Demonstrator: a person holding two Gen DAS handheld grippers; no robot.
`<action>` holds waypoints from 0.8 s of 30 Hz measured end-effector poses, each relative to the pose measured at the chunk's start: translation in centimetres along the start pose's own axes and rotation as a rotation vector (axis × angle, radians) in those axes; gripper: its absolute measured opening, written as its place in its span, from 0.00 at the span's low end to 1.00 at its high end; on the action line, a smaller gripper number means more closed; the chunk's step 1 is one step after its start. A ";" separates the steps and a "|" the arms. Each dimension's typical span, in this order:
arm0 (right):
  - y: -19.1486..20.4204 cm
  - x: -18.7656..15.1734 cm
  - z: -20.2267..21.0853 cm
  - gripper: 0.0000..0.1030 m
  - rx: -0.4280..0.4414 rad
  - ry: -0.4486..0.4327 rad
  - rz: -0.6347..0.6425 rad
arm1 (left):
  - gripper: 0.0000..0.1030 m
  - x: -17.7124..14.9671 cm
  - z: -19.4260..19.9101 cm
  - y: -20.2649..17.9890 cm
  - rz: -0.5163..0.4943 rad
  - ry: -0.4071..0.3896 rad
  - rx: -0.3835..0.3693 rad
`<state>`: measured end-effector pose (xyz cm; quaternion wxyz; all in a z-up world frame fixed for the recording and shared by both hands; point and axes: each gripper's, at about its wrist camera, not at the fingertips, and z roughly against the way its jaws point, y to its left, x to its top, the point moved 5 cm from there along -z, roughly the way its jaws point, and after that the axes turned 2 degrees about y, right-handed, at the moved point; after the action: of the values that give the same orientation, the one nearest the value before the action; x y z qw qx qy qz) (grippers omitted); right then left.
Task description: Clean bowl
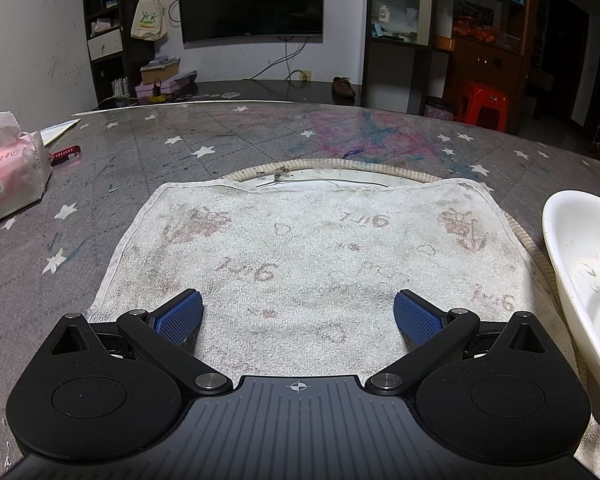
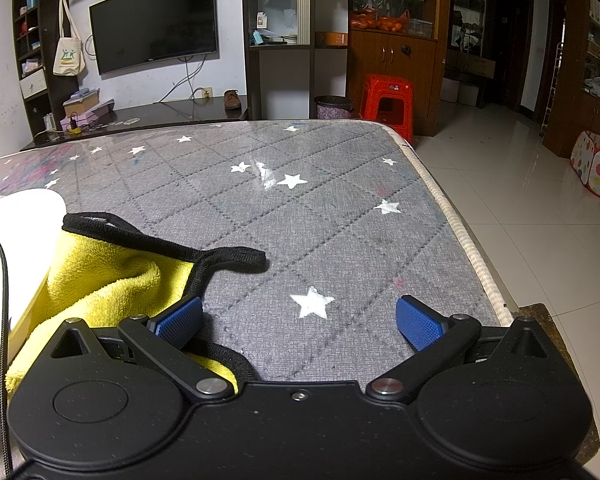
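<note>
A white bowl (image 1: 584, 276) with smears inside lies at the right edge of the left wrist view, beside a stained white towel (image 1: 308, 248) spread on the table. My left gripper (image 1: 298, 310) hovers open over the towel's near part, nothing between its blue pads. In the right wrist view the same bowl (image 2: 18, 248) shows at the left edge, resting on a yellow cloth (image 2: 108, 280) with black trim. My right gripper (image 2: 299, 320) is open above the bare tabletop, its left pad at the cloth's edge.
The grey star-patterned table (image 2: 320, 208) ends at a right edge (image 2: 452, 216) with tiled floor beyond. A pink tissue pack (image 1: 8, 176) and a red pen (image 1: 65, 155) lie at far left. A round mat (image 1: 332, 168) peeks from under the towel.
</note>
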<state>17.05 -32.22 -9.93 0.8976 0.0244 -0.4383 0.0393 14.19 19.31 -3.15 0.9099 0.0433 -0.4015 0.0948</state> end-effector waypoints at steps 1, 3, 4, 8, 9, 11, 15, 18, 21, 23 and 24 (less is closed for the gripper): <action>0.0 0.0 0.0 1.00 0.000 0.000 0.000 | 1.00 -0.1 0.0 0.0 0.000 0.000 0.000; 0.0 0.0 0.0 1.00 0.000 0.000 0.000 | 1.00 0.1 0.0 0.0 0.000 0.000 0.000; 0.0 0.0 0.0 1.00 0.000 0.000 0.000 | 1.00 0.0 0.0 0.0 0.000 0.000 0.000; 0.0 0.0 0.0 1.00 0.000 0.000 0.000 | 1.00 0.0 0.0 0.0 0.000 0.000 0.000; 0.0 0.0 0.0 1.00 0.000 0.000 0.000 | 1.00 -0.1 0.1 0.0 0.000 0.000 0.000; 0.0 0.0 0.0 1.00 0.000 0.000 0.000 | 1.00 0.1 0.0 0.0 0.000 0.000 0.000; 0.0 0.0 0.0 1.00 0.000 0.000 0.000 | 1.00 0.0 0.0 0.0 0.000 0.000 0.000; 0.0 0.0 0.0 1.00 0.000 0.000 0.000 | 1.00 0.0 0.0 0.0 0.000 0.000 0.000; 0.0 0.0 0.0 1.00 0.000 0.000 0.000 | 1.00 0.2 -0.1 0.0 0.000 0.000 0.000; 0.0 0.0 0.0 1.00 0.000 0.000 0.000 | 1.00 0.1 -0.1 0.0 0.000 0.000 0.000; 0.0 0.0 0.0 1.00 0.000 0.000 0.000 | 1.00 0.1 -0.1 0.0 0.000 0.000 0.000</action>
<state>17.05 -32.26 -9.93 0.8976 0.0244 -0.4384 0.0393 14.31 19.35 -3.09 0.9100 0.0433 -0.4014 0.0949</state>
